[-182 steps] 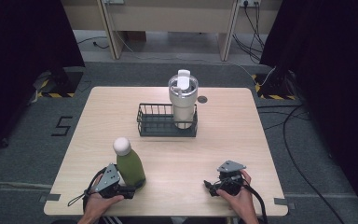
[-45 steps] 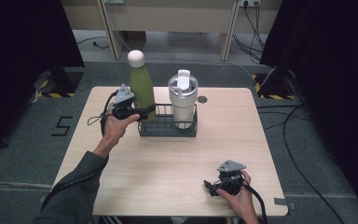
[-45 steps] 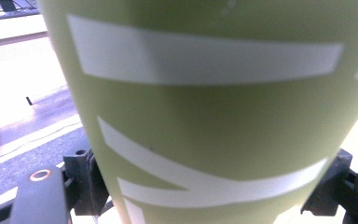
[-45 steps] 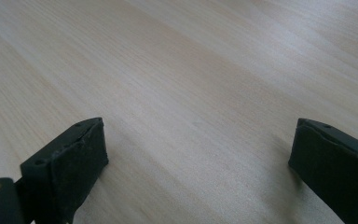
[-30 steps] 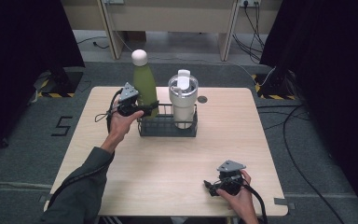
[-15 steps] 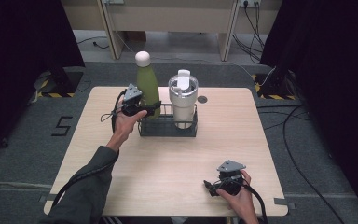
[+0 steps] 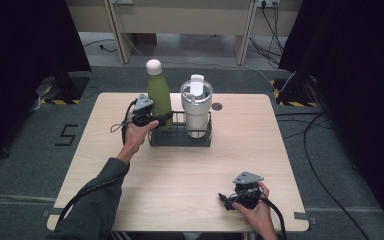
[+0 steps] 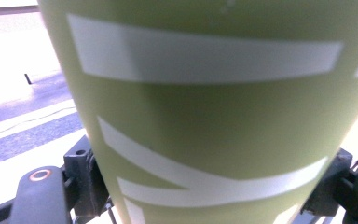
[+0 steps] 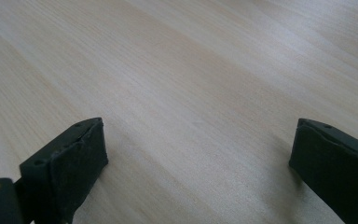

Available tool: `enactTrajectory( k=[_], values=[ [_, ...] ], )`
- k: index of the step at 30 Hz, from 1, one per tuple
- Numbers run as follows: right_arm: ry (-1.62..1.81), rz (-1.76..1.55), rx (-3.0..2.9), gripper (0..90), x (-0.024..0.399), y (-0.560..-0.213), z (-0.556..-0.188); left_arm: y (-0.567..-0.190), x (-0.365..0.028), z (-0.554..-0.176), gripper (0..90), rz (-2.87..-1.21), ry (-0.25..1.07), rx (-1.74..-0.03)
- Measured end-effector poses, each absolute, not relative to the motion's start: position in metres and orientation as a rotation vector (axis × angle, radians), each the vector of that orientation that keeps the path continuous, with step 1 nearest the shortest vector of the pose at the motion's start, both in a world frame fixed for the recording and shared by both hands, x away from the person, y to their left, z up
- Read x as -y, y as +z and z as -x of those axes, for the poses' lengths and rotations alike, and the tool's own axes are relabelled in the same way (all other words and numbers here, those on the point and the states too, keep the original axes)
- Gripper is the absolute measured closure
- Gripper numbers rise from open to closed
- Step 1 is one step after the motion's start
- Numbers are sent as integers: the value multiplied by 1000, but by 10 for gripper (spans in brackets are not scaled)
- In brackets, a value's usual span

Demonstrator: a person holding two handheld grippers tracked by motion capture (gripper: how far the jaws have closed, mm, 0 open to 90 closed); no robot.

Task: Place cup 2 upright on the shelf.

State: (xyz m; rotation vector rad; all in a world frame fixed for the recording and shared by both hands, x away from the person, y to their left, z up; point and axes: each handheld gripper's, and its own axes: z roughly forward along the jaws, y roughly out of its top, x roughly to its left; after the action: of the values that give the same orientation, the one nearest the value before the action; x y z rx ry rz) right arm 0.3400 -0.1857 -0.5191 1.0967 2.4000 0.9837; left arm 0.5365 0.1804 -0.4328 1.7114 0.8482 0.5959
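1. right gripper (image 7: 231,198) sits low on the near worktop (image 7: 180,175), jaws spread, nothing between them.
2. farther out, left gripper (image 7: 164,118) pinches the green bottle (image 7: 159,96) upright at the wire rack's (image 7: 180,139) left end.
3. white tumbler (image 7: 196,105) already stands in the rack, just beside.
4. step: seating the bottle. next looks like straight down, then let go.
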Motion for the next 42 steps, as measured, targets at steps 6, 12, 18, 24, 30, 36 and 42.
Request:
enactTrajectory(
  k=[6, 12, 18, 24, 30, 36, 42],
  values=[
    [985, -1093, -2398, 42, 186, -519, -340, -439, -180, -537, 205, -1722, 588, -855],
    [985, -1094, -2398, 42, 186, -519, -340, -445, -180, -537, 205, -1727, 591, -860],
    [985, -1097, -2398, 41, 186, -519, -340, -451, -181, -537, 205, -1723, 589, -861],
    [985, -1097, -2399, 41, 186, -519, -340, -457, -179, -535, 205, -1728, 600, -855],
    [984, -1089, -2401, 41, 186, -519, -340, -461, -176, -531, 204, -1715, 642, -836],
    [983, -1095, -2400, 41, 186, -519, -340, -463, -176, -529, 203, -1704, 657, -837],
    [983, -1095, -2400, 41, 186, -519, -340, -463, -174, -529, 201, -1706, 665, -837]
  ],
)
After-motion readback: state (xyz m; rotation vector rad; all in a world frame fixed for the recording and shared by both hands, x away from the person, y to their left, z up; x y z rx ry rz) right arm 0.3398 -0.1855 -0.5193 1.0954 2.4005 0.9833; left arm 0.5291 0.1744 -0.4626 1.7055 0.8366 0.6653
